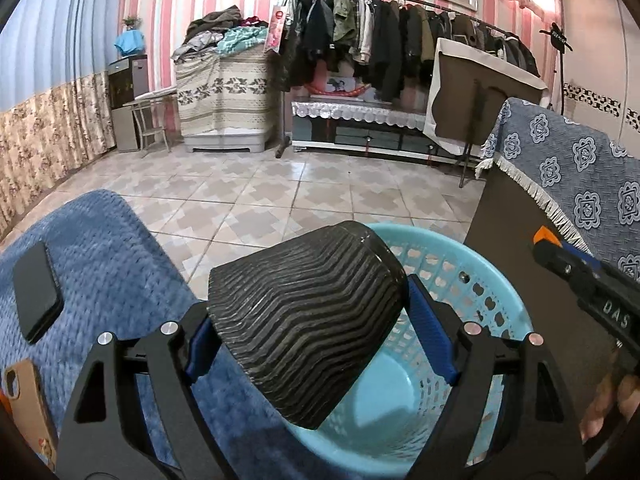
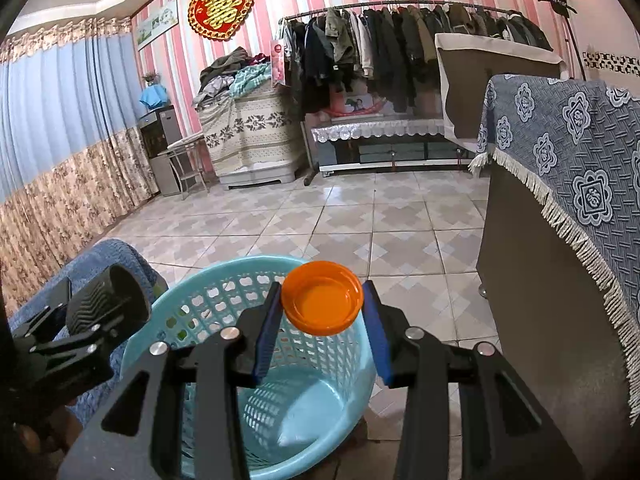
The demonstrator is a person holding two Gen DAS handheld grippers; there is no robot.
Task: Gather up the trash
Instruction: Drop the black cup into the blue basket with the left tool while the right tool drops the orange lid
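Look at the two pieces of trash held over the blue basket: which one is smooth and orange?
The orange lid, gripped by the right tool. The other, the black ribbed cup in the left tool, is dark, grooved and larger.

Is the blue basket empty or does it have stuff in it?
Looks empty: the basket shows only bare blue floor. The cup and lid are still gripped above it.
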